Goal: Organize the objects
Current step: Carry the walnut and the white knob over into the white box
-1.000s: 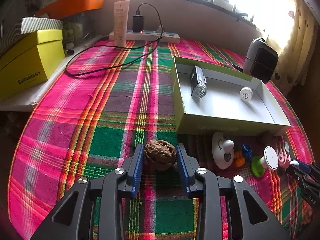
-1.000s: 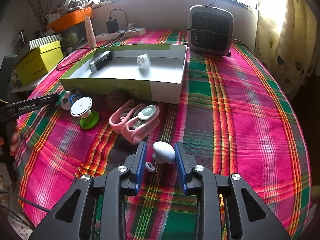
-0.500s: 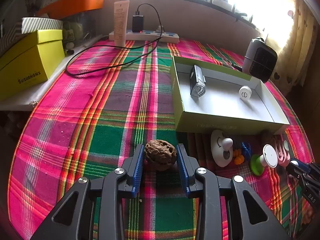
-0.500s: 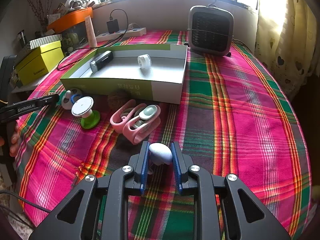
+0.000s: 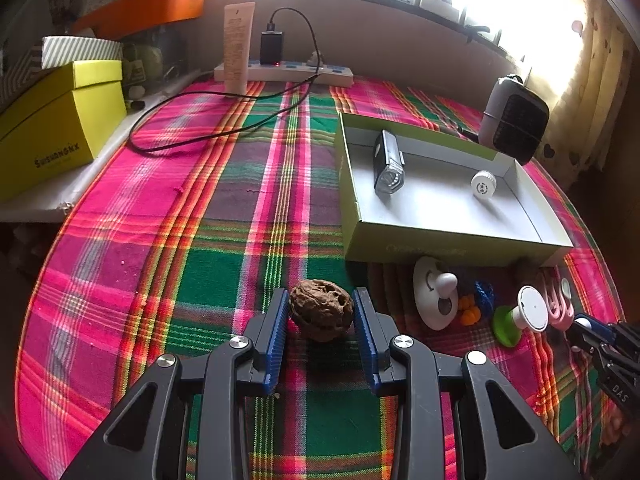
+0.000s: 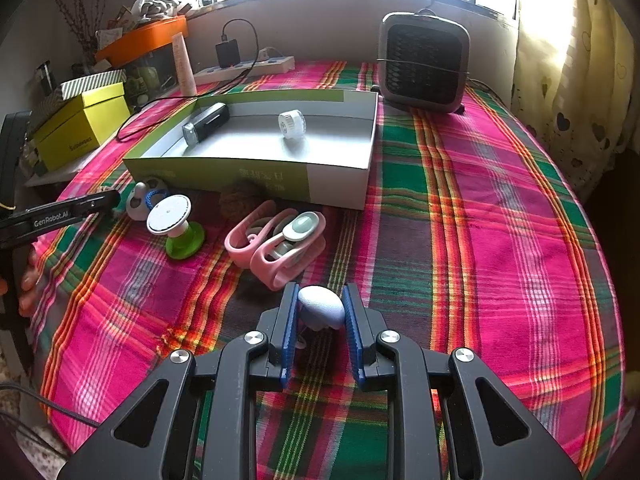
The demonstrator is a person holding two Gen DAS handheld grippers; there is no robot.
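On a table covered by a pink-and-green plaid cloth (image 5: 200, 240), the left gripper (image 5: 321, 316) is closed on a brown walnut (image 5: 321, 309), its blue pads pressing both sides, just in front of the near left corner of an open green box (image 5: 352, 216). The right gripper (image 6: 321, 308) has just been closing and now clamps a small pale bluish-white rounded object (image 6: 321, 306) between its pads, on the cloth near a pink clip (image 6: 276, 248). Inside the box: a dark flashlight (image 5: 388, 162) toward the left end and a white ribbed cap (image 5: 483, 185) toward the right. Along the box's front wall, on the cloth: a white oval gadget (image 5: 434, 296), a blue-and-orange piece (image 5: 476, 302), a second walnut (image 6: 240, 200) and a white-topped knob on a green base (image 6: 176, 226). Behind the box stands a grey fan heater (image 6: 424, 66); at the far edge, a power strip (image 5: 284, 72) with a black charger (image 5: 272, 46) and a tall tube (image 5: 238, 46); at left, a yellow box (image 5: 60, 120).
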